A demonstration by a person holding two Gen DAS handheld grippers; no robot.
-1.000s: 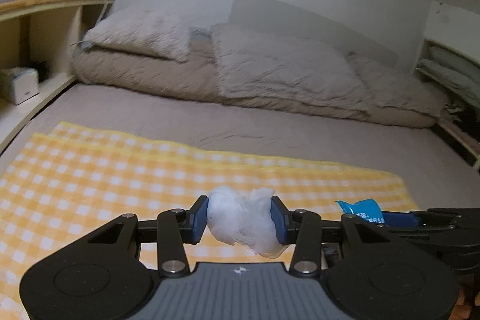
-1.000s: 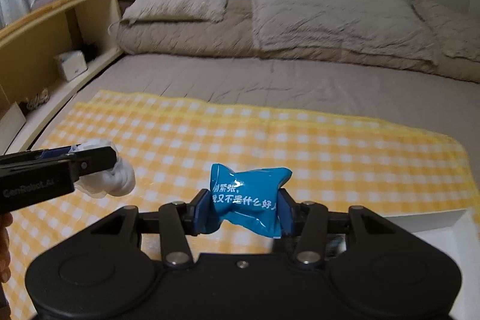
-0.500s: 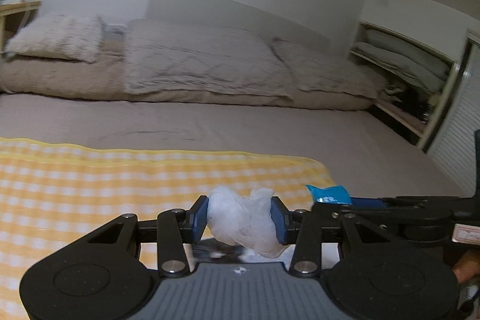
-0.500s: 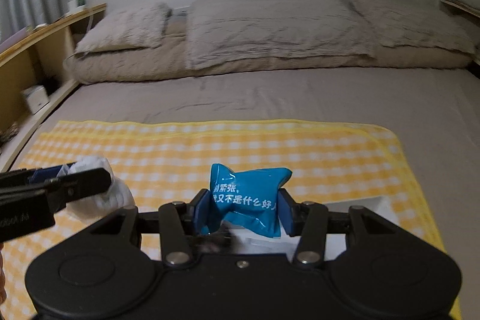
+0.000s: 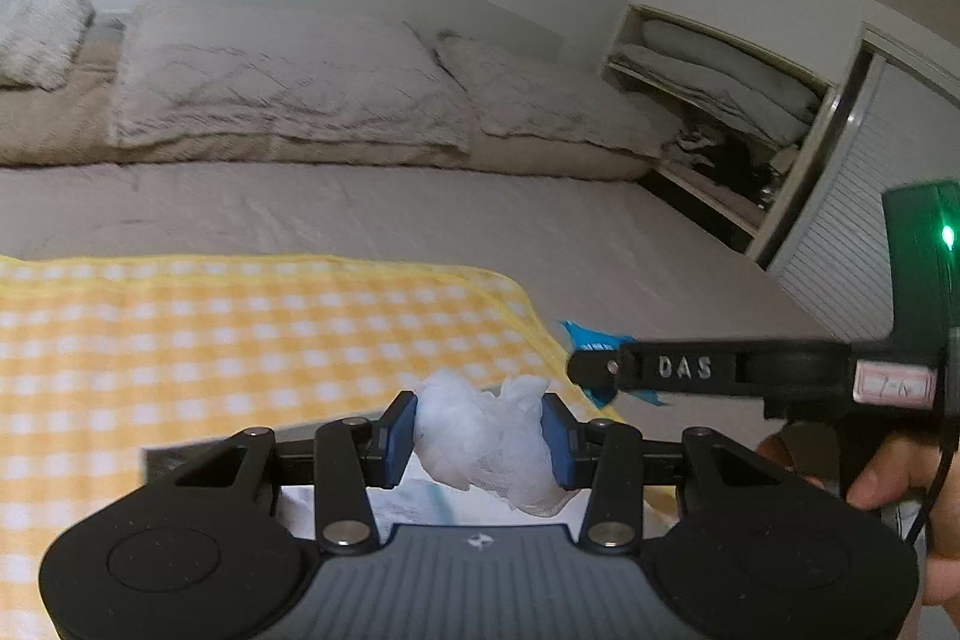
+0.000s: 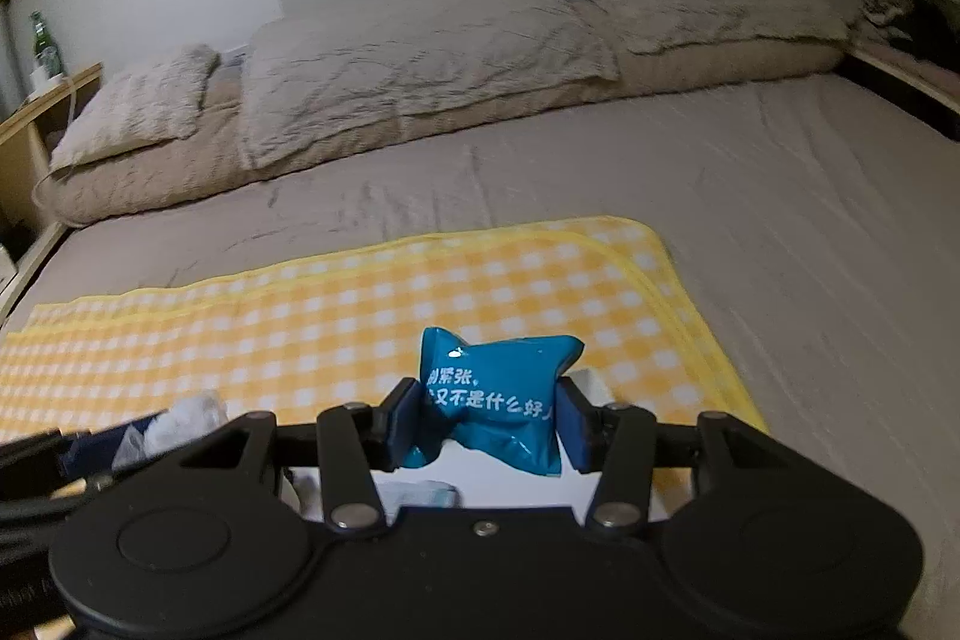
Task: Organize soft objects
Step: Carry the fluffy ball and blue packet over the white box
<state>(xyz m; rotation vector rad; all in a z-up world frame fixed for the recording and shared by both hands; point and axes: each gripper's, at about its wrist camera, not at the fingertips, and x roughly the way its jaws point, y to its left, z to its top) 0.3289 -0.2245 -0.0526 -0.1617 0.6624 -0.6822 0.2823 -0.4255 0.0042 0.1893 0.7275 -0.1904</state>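
We are pinching a crumpled white wad [image 5: 486, 445] between the left gripper [image 5: 483, 439] pads, lightly enough to keep it from tearing. Just to its right, our right gripper [image 6: 489, 424] is squeezing a blue packet [image 6: 495, 394]. Both are hanging over a white container [image 6: 516, 487] on the checkered cloth [image 6: 336, 316], likely their drop spot.
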